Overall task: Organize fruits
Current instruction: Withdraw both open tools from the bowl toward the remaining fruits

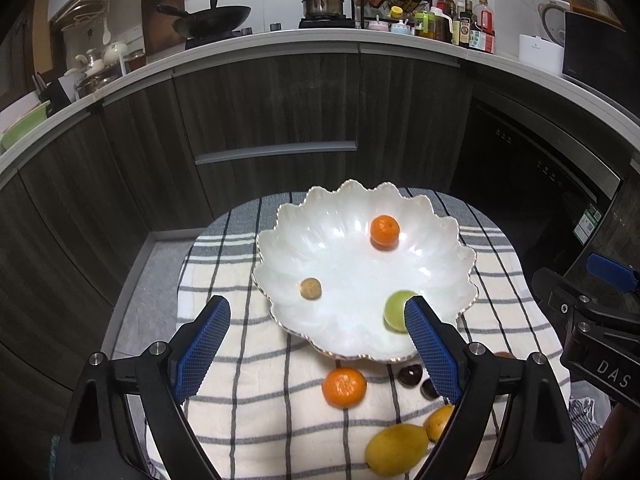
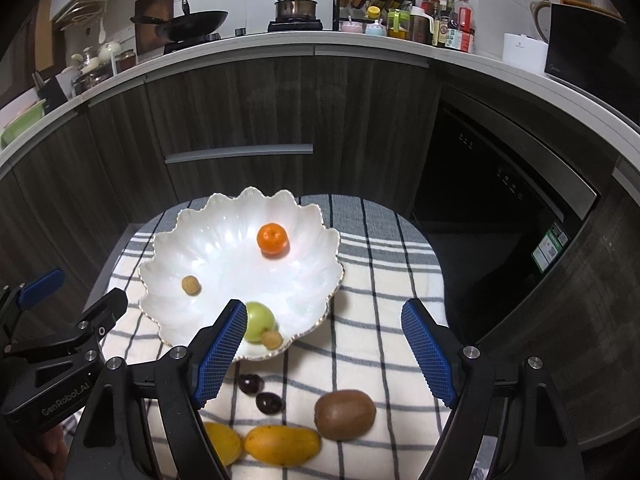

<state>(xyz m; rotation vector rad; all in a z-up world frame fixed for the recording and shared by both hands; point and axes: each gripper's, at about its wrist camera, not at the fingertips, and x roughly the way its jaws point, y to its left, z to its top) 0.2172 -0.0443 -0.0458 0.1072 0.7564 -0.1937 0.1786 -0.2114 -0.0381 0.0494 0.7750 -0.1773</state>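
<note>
The white bowl (image 2: 240,264) with the wavy rim sat on the checked cloth (image 2: 372,292) at the far side of the desk. Four fruits were already in it: an orange (image 2: 272,239) toward the far side, a small brown fruit (image 2: 191,285) near the left rim, and a green fruit (image 2: 260,320) with another small brown fruit (image 2: 272,339) touching it by the near rim.

More fruit was waiting on the cloth along the near edge of the desk. There was a second orange (image 1: 344,387), two dark little fruits (image 2: 250,383), a kiwi (image 2: 345,414), and two yellow fruits (image 2: 282,444) side by side.

The left gripper (image 1: 316,344) had its jaws wide open with nothing in them. The right gripper (image 2: 324,352) also had open jaws and held nothing. Both hung above the near rim of the bowl.

It looked like the step between two fruits: nothing was being carried, and a new one had to be picked. The next move would likely be to lower one gripper over a fruit on the cloth, such as the second orange or the kiwi, get the jaws on both sides of it, squeeze gently, and lift it into the bowl. Round fruit can roll, so a slow, centered grip would help.
</note>
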